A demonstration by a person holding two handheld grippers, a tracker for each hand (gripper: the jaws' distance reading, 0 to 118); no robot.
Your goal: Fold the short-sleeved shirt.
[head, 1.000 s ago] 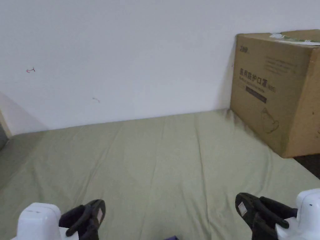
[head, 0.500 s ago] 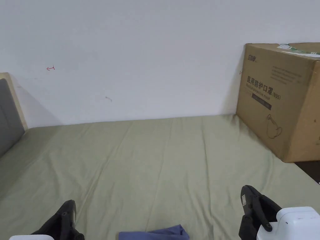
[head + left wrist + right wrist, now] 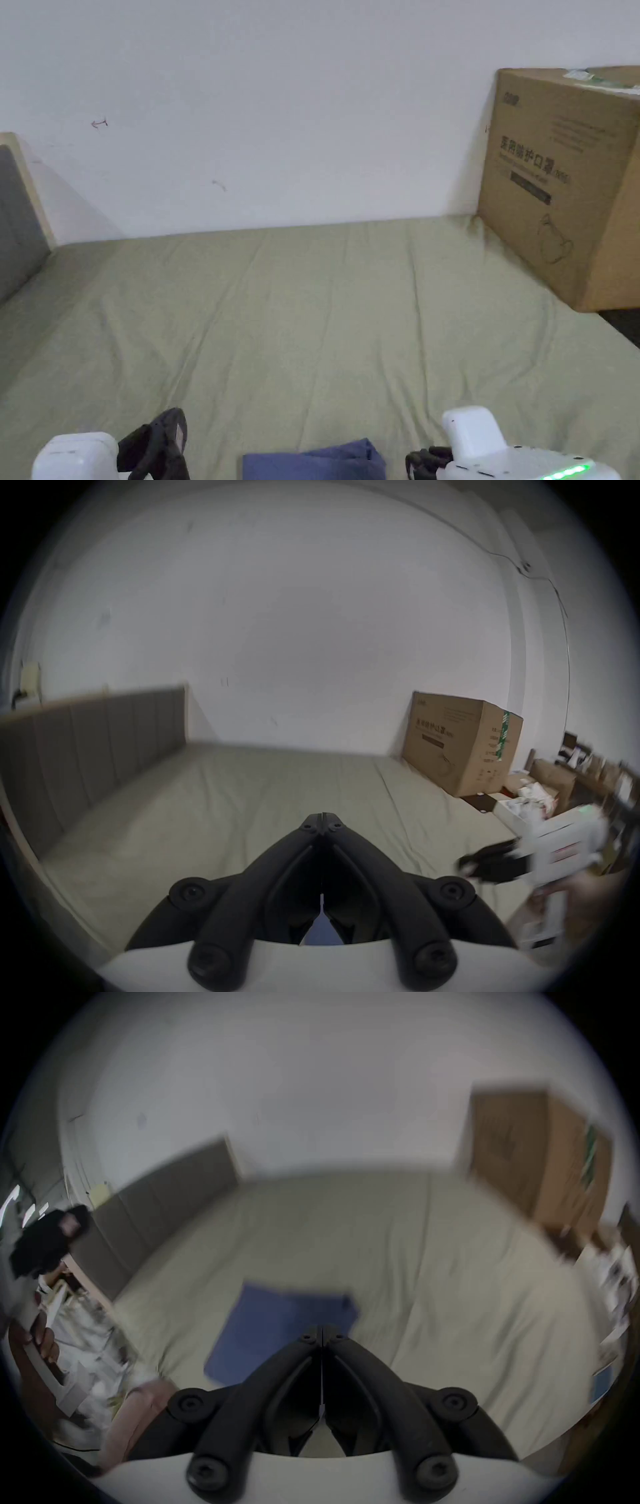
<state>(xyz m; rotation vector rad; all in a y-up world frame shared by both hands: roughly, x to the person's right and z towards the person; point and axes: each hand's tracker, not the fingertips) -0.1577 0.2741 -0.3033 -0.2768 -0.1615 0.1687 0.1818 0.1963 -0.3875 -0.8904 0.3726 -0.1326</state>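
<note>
1. The bed spreads out in front of me, green sheet bare most of the way to the wall, with a box at its far right corner and a headboard along the left.
2. The shirt lies near my edge of the bed as a flat blue rectangle, so I judge the folding done or nearly so; the blur keeps me from checking its edges.
3. My left gripper is closed on nothing, held above the sheet to the shirt's left.
4. My right gripper is likewise closed and empty, over the shirt's near right corner.
5. Next I would hold steady, check the fold, and open a jaw only if a corner needs squaring.
</note>
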